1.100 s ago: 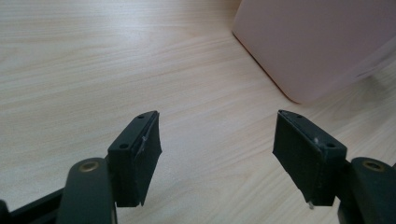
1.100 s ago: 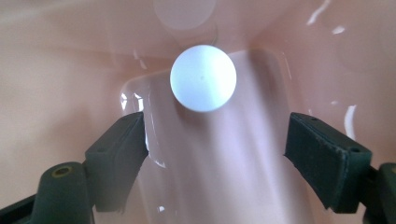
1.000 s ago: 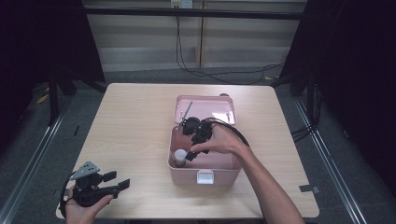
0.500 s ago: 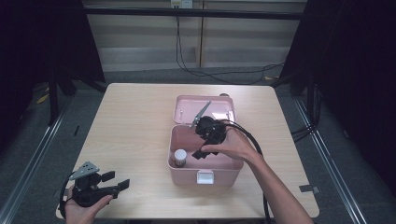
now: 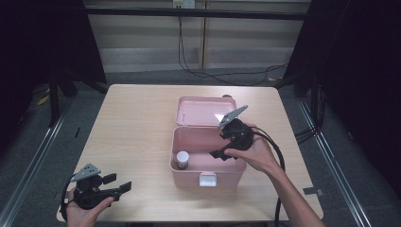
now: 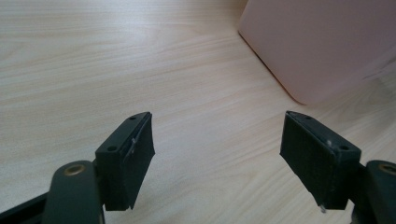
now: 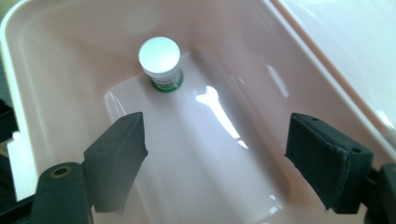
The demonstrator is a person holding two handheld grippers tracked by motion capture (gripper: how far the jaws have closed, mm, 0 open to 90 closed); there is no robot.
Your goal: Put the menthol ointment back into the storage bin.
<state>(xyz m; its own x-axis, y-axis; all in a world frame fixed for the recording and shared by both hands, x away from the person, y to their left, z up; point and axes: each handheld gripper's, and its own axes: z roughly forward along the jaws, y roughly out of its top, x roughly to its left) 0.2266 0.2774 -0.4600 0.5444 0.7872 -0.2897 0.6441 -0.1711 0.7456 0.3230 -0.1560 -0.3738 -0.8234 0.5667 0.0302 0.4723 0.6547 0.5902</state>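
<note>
Sitting on the pale wooden desk is one pink box, its lid thrown back flat toward the far edge. Inside stands one small jar with a white cap, upright at the box's left end, close to the front wall; in the right gripper view the jar shows a green band at its base and is alone on the glossy floor of the box.

Two grippers are in use. The right gripper reaches over the box's right end, held in a hand resting at the right rim; its jaws stand wide apart and hold nothing, well short of the jar. The left gripper lies low at the desk's near left corner, held in the other hand, its jaws likewise spread and empty, pointing toward the box. In the left gripper view a rounded corner of the box rises ahead of them on bare desk.

A black cable loops from the right gripper along the forearm.
</note>
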